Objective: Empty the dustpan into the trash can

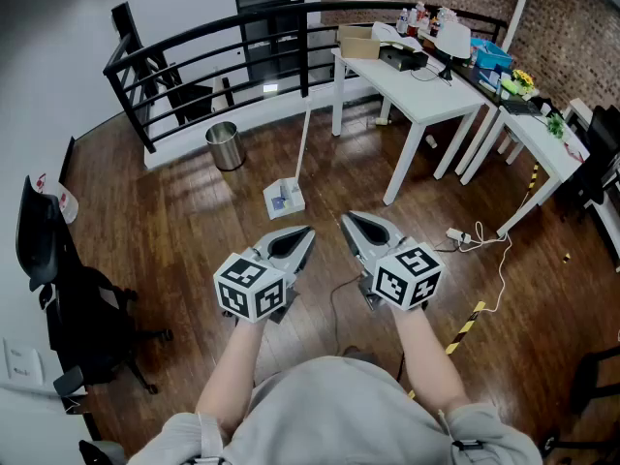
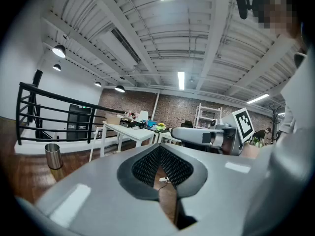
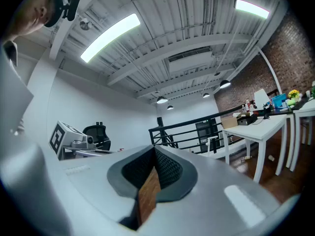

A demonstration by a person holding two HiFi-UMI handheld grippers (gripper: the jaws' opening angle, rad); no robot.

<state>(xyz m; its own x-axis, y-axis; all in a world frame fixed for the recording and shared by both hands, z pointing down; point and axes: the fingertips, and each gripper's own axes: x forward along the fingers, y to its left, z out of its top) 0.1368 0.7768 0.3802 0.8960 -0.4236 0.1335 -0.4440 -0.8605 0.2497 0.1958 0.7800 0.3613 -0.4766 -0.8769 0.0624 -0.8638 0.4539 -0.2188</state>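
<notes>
Bare forearms (image 1: 239,361) reach forward from the bottom of the head view, each hand holding a gripper level over the wooden floor (image 1: 174,231). The left gripper (image 1: 303,234) has its jaws closed tip to tip with nothing between them; in its own view (image 2: 158,147) only floor shows through the slit behind the tips. The right gripper (image 1: 351,221) is just beside it, jaws likewise pressed together and empty (image 3: 154,149).

Beyond the gripper tips, out on the open middle of the floor, the white dustpan (image 1: 284,199) stands upright on its pan, its long handle (image 1: 302,148) rising straight up. No gripper touches it. Farther off and to the left, apart from the dustpan, the shiny metal trash can (image 1: 225,146) stands near the far edge of the floor, below the black railing (image 1: 194,56); the left gripper view shows it too (image 2: 53,156).

Off to the right, a power strip (image 1: 455,233) and a white cable (image 1: 502,269) lie on the floor by a white tabletop (image 1: 426,90) cluttered along its far side. A black office chair (image 1: 58,279) stands at the floor's left edge.
</notes>
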